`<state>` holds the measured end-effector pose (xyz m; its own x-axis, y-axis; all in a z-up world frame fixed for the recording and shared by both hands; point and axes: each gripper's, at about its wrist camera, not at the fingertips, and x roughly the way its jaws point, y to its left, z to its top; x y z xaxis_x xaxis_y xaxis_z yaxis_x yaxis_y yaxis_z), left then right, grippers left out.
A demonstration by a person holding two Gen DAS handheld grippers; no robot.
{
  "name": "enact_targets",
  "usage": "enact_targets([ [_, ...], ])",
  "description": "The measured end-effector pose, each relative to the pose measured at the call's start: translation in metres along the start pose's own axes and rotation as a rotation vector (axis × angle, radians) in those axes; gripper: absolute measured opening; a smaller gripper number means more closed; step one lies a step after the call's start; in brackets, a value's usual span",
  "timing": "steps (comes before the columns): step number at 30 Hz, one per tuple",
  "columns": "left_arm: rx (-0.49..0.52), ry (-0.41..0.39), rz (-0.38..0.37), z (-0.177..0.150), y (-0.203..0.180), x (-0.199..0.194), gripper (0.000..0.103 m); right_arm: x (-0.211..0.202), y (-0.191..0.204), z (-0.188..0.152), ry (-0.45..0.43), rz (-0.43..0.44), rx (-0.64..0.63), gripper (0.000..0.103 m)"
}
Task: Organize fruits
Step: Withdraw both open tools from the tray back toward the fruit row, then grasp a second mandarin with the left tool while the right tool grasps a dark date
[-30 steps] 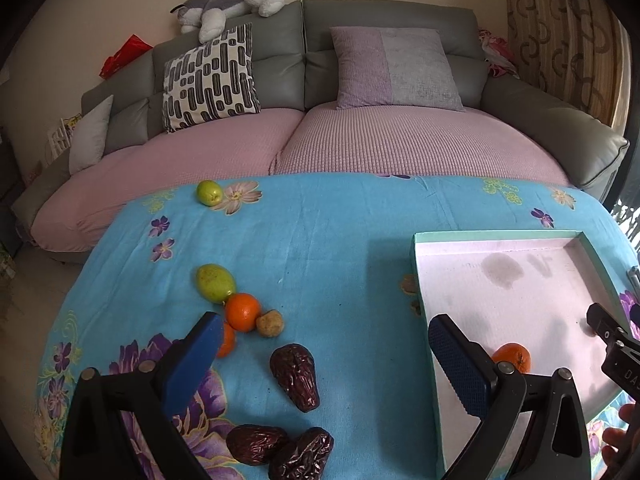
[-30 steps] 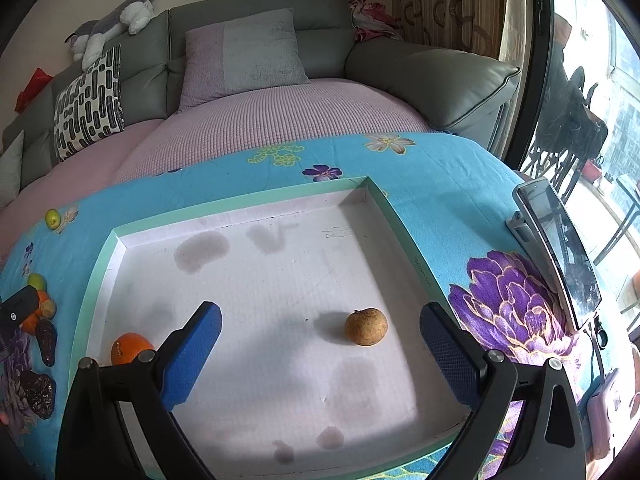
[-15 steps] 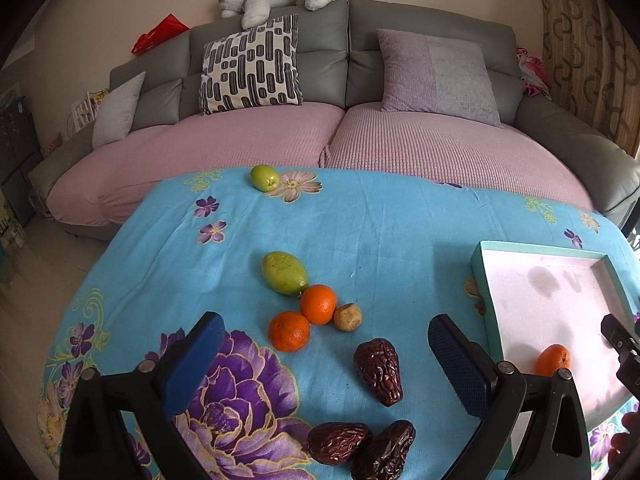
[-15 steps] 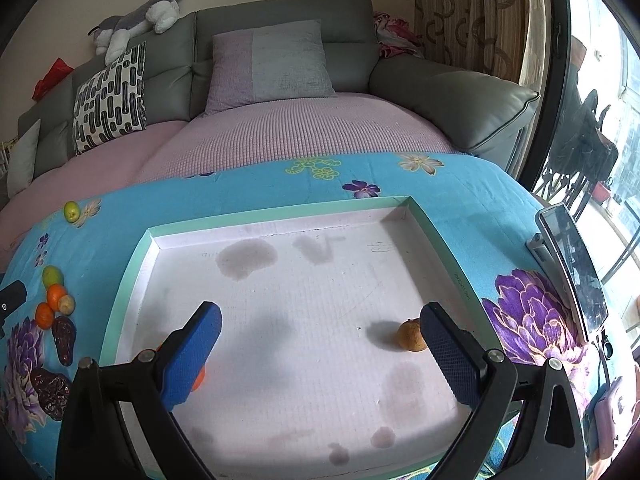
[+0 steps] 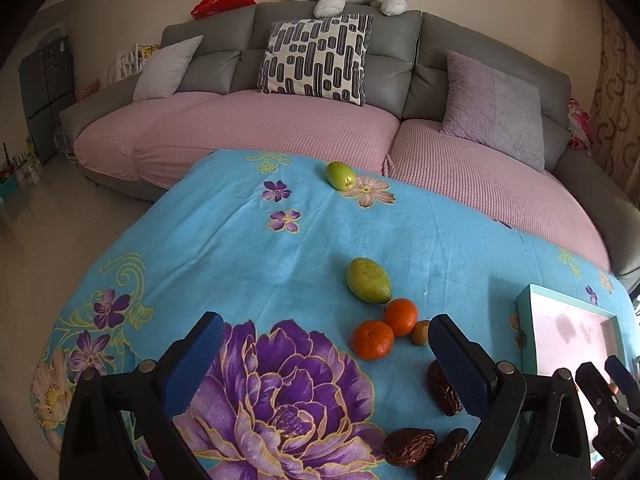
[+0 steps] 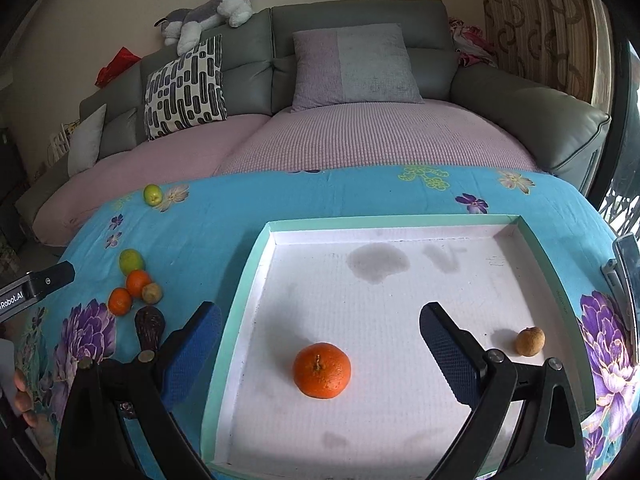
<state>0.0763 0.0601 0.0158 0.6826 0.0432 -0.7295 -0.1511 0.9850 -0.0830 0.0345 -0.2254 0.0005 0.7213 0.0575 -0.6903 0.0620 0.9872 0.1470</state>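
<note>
Hovering over the table with its blue flowered cloth, the left claw gapes wide and holds nothing; 2 oranges, a green fruit and dark dates lie ahead of it. The right claw, equally wide and empty, hangs above the tray, where 1 orange and a small brown fruit sit well apart.

In the white tray lie an orange, stem up, and a small brown fruit, well apart. On the cloth beside the tray: two oranges, a green mango, dates, and a far green fruit.
</note>
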Motion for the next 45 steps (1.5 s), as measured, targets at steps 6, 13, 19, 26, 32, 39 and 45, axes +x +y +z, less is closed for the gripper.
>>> enact_targets([
  [6,-0.04,0.044,0.016,0.001,0.018,0.018,0.103,0.011,0.046,0.004,0.006,0.081,-0.079,0.099],
  [13,-0.064,0.087,-0.024,0.0,0.02,0.039,0.1,0.035,0.087,0.003,0.057,0.151,-0.152,0.089],
  [19,-0.07,0.159,-0.088,-0.005,0.012,0.061,0.09,0.058,0.108,-0.008,0.137,0.194,-0.188,0.077],
  [26,-0.077,0.203,-0.119,-0.01,0.006,0.077,0.08,0.076,0.116,-0.019,0.204,0.216,-0.203,0.071],
  [32,-0.068,0.236,-0.153,-0.014,-0.004,0.084,0.071,0.083,0.12,-0.023,0.232,0.236,-0.214,0.057],
  [39,-0.049,0.255,-0.193,-0.017,-0.016,0.087,0.05,0.091,0.126,-0.025,0.251,0.25,-0.23,0.04],
  [45,-0.038,0.257,-0.192,-0.019,-0.021,0.09,0.039,0.086,0.127,-0.027,0.252,0.268,-0.239,0.032],
])
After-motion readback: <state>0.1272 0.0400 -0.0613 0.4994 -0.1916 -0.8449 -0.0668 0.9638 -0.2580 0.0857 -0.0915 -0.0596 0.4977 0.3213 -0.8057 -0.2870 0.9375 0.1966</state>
